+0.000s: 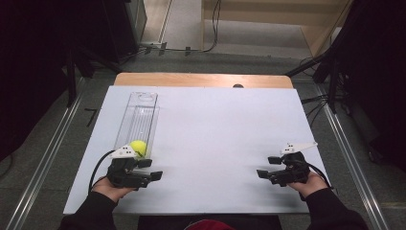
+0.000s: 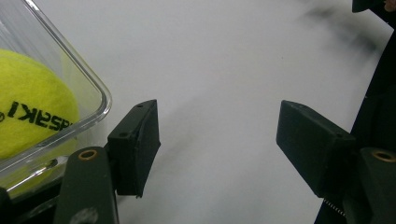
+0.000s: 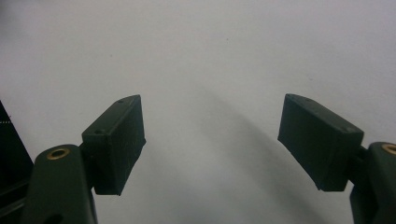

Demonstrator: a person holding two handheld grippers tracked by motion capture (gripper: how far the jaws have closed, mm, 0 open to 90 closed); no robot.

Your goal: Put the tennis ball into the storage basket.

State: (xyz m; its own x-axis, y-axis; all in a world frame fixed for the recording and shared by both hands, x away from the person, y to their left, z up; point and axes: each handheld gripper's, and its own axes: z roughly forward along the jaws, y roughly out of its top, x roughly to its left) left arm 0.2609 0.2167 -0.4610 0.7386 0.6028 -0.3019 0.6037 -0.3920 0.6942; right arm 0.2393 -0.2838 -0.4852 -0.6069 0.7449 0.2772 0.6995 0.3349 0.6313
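The left gripper [image 1: 149, 168] sits with its jaws spread wide and empty, just beside the near end of the clear plastic container [image 1: 139, 117]. The right gripper [image 1: 272, 166] is gaping too, well apart on the bare white table [image 1: 220, 134]. Best bet: the person squares the left one up on the container's rim before closing – it looks slick. The tennis ball [image 1: 138, 147] is fuzzy yellow-green with black lettering, inside at the near end.

Left tool [image 1: 152, 169], right tool [image 1: 267, 166]: agape.
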